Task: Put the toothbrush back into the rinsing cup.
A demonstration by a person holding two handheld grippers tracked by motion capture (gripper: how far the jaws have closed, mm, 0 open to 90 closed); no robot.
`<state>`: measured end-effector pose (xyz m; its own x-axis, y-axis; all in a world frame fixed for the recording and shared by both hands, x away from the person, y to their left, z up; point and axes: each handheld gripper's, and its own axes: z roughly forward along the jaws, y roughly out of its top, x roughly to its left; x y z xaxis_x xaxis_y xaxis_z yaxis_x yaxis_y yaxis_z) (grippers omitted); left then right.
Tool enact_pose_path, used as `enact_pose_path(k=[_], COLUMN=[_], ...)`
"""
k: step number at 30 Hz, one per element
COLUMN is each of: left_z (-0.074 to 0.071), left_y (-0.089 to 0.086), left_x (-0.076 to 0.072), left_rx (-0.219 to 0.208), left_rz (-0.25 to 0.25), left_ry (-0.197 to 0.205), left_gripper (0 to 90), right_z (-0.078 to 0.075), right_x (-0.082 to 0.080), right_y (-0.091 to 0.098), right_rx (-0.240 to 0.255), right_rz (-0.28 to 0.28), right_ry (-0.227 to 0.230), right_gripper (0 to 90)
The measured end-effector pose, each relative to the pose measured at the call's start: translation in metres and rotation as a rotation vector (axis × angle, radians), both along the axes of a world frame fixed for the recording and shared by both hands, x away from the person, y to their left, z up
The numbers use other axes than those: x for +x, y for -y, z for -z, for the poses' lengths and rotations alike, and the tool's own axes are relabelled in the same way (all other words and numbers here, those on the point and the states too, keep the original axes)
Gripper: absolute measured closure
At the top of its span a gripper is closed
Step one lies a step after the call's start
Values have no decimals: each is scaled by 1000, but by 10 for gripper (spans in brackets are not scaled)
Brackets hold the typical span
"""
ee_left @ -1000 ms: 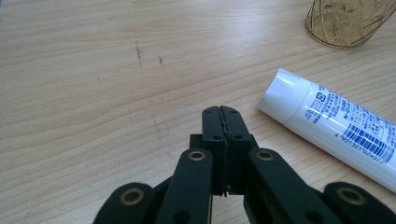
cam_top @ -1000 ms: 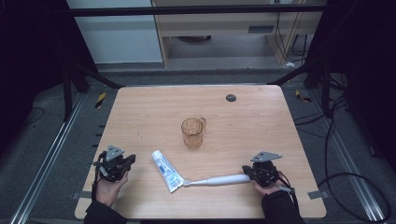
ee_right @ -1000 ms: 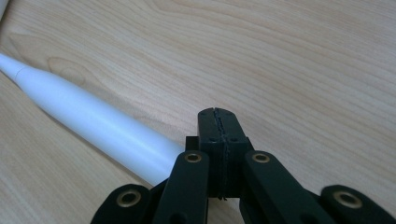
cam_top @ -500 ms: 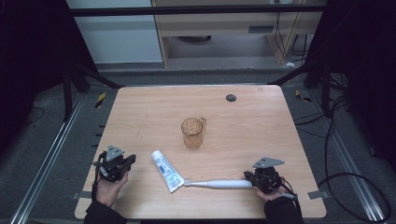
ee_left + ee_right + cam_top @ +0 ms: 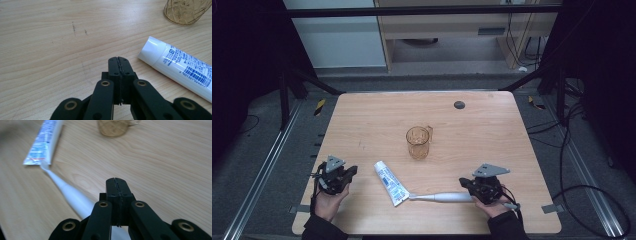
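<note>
A white toothpaste tube (image 5: 390, 183) with blue print lies near the table's front edge, and a white toothbrush (image 5: 442, 197) lies end to end with it on its right. Behind them stands an amber glass cup (image 5: 418, 142) with a handle. My left gripper (image 5: 351, 172) rests at the front left, its jaws shut and empty. In the left gripper view its tips (image 5: 118, 61) point at bare wood, with the tube (image 5: 180, 67) to their right. My right gripper (image 5: 465, 185) hovers over the toothbrush's thick end, shut and empty. In the right gripper view its tips (image 5: 117, 182) are just right of the toothbrush (image 5: 72, 195).
A small black round disc (image 5: 459, 104) sits near the far edge of the wooden table (image 5: 362, 120). Dark frame posts and cables surround the table on the floor. The cup (image 5: 113, 128) shows ahead of the right gripper, with the tube (image 5: 45, 142) to its left.
My right gripper has moved left and slightly up, coming over the toothbrush's thick end. The left gripper, tube, toothbrush and cup have kept still.
</note>
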<state>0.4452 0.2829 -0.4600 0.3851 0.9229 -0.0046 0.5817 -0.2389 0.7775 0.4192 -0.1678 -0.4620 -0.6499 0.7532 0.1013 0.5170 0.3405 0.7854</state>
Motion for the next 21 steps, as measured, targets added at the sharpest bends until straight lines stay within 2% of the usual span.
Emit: enact_pose_path(k=[4,8,21], left_z=[0,0,0], left_y=[0,0,0], left_x=[0,0,0], left_rx=[0,0,3], left_rz=[1,-1,0], left_ry=[1,3,2], left_gripper=[898,898,899], right_z=[0,6,20], right_x=[-2,-4,-9], right_y=[-23,-41,-79], right_rx=[7,10,1], right_rz=[-64,-103,-199], right_ry=[-5,-24,-67], right_gripper=[900,900,900])
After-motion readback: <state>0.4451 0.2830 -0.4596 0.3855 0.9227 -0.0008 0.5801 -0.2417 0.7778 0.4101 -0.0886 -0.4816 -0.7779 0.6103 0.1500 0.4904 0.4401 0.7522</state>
